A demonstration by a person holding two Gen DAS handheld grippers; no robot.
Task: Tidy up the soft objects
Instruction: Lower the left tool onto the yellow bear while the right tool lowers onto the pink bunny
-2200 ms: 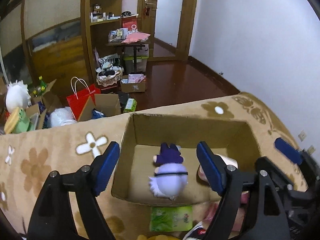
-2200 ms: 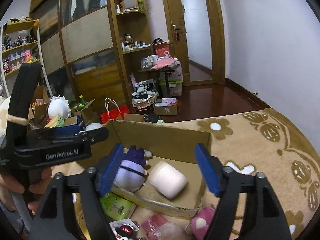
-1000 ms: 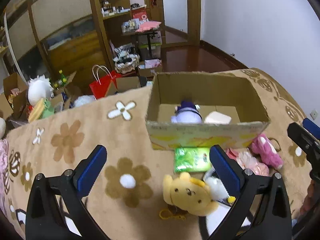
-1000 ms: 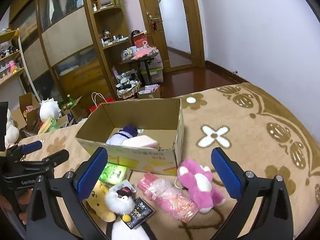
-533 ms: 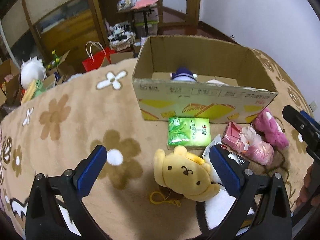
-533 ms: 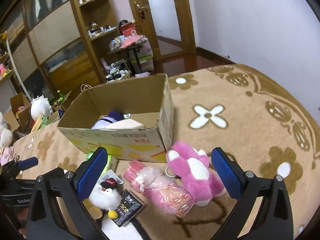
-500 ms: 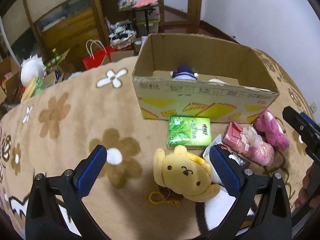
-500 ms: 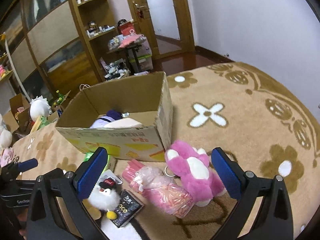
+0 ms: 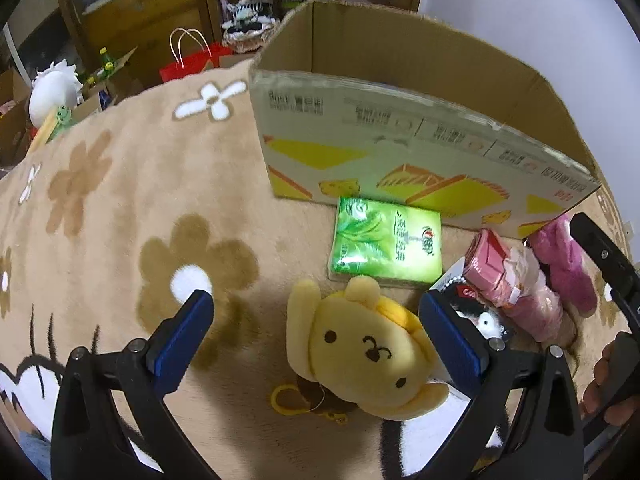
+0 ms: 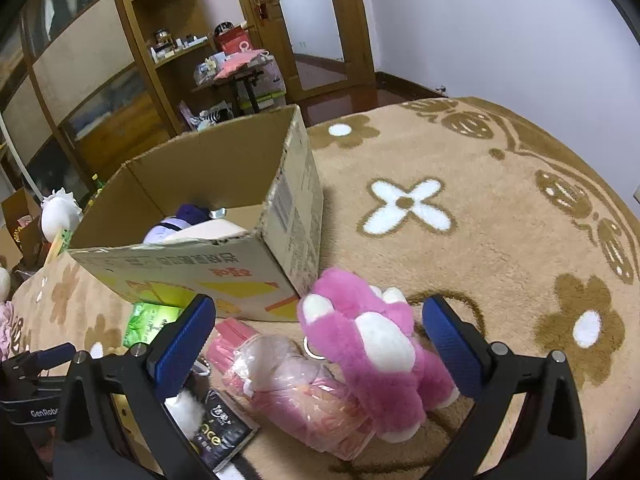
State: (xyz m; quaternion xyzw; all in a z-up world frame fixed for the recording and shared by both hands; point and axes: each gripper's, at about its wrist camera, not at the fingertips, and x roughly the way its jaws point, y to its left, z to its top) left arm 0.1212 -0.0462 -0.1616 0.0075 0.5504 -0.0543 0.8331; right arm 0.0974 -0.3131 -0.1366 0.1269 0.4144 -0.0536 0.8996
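Observation:
My left gripper [image 9: 318,338] is open, its jaws either side of a yellow dog plush [image 9: 372,360] lying on the flowered blanket. My right gripper [image 10: 320,344] is open, its jaws either side of a pink plush [image 10: 372,344]. A cardboard box [image 9: 420,152] stands behind both; in the right wrist view it [image 10: 224,268] holds a purple plush [image 10: 180,220] and a white soft block [image 10: 208,232]. A green tissue pack [image 9: 386,246], a pink wrapped bundle [image 10: 296,388] and a white penguin plush [image 9: 480,320] lie in front of the box.
The brown flowered blanket [image 10: 500,220] covers the surface. Beyond its far edge are a red bag [image 9: 192,62], open boxes, a white plush [image 9: 54,92], wooden shelves [image 10: 160,40] and a small cluttered table [image 10: 240,72]. A black tagged packet [image 10: 220,436] lies by the penguin.
Both grippers have moved down and closer to the toys in front of the box. The yellow plush and the pink plush now sit between the open jaws. Nothing has been gripped.

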